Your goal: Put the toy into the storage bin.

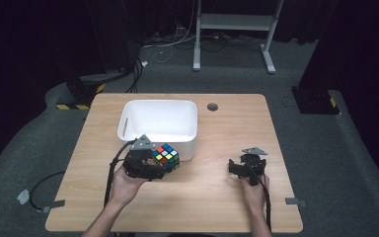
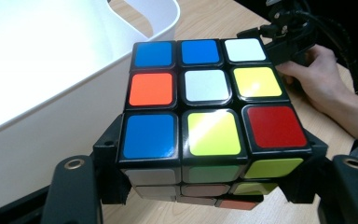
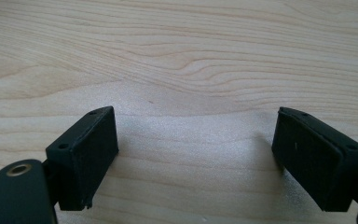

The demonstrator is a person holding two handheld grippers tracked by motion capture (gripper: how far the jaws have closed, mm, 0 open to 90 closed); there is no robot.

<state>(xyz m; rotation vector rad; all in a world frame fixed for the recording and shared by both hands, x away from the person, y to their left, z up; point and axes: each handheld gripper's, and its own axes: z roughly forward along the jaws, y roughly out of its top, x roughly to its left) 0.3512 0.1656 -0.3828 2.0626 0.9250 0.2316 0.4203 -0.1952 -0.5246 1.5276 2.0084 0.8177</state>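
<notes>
Your left gripper (image 1: 164, 165) clamps the puzzle cube (image 1: 166, 156) just in front of the white bin (image 1: 128, 118), left of the desk's (image 1: 217, 202) middle. Its own view shows the cube's top stickers; the lower layers sit in shadow. Your right gripper (image 1: 246, 166), near the right edge, stands wide apart over bare wood.

The high view looked down from above on the whole table (image 1: 217, 197). Both gripper views sat very close. The left one shared the cube (image 2: 205, 112) and tub (image 1: 158, 118) near 11 o'clock.
</notes>
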